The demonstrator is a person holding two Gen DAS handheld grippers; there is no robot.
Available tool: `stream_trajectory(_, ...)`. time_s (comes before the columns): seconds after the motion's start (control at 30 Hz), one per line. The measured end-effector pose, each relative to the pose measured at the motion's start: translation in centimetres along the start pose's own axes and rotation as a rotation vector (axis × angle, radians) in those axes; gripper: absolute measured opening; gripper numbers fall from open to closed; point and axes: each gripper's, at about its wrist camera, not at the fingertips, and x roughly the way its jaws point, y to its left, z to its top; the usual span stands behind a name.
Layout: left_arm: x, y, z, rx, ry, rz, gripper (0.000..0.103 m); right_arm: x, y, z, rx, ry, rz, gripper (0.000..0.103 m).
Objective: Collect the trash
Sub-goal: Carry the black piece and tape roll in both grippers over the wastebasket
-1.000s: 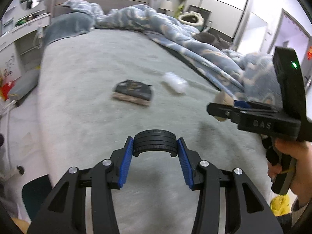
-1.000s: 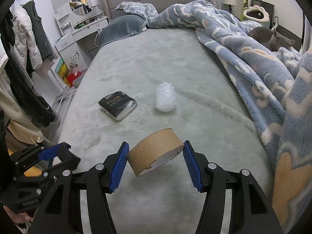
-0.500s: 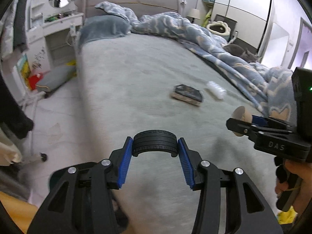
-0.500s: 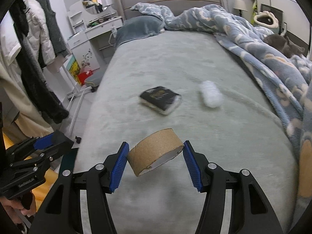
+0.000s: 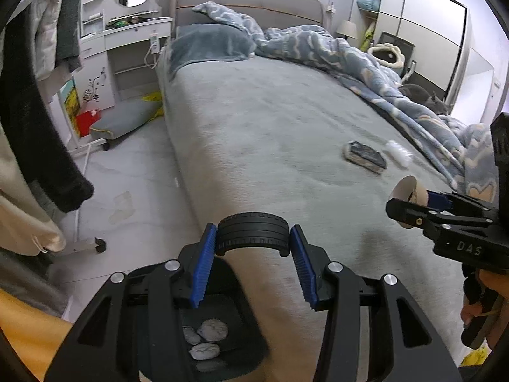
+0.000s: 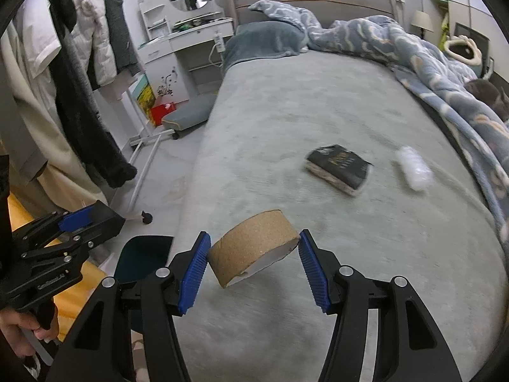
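My left gripper (image 5: 253, 238) is shut on a black ridged ring (image 5: 253, 230) and hangs over the bed's left edge. Right under it a dark bin (image 5: 235, 277) stands on the floor with crumpled paper wads (image 5: 208, 332) inside. My right gripper (image 6: 254, 245) is shut on a brown cardboard tape roll (image 6: 251, 248), tilted, above the grey bed sheet (image 6: 318, 111); in the left wrist view that roll (image 5: 408, 191) shows at the right. Farther up the bed lie a black packet (image 6: 338, 167) and a white crumpled wrapper (image 6: 413, 168). The bin (image 6: 143, 254) sits left of my right gripper.
A bunched blue duvet (image 5: 366, 63) and a grey cat (image 5: 416, 92) fill the bed's right side. Hanging coats on a wheeled rack (image 6: 79, 79), a grey floor cushion (image 5: 127, 117) and a white dressing table (image 5: 127, 38) stand left of the bed.
Both grippers have swung left toward the bed's edge, each with its load. The bin has come into view under the left one; the packet and wrapper have slid right in both views.
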Motion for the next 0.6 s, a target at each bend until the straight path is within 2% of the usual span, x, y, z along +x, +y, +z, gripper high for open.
stream_trajectory(0.27, 0.7, 3.8, -0.8, -0.046, 0.037, 0.022, 0.05, 1.8, 3.6, 0.8, -0.033, 0.016, 0.049, 0.058)
stream_trajectory(0.6, 2.2, 7.5, -2.8, -0.084, 0.126, 0.03, 0.05, 3.5, 7.7, 1.7, -0.071, 0.029, 0.104, 0.058)
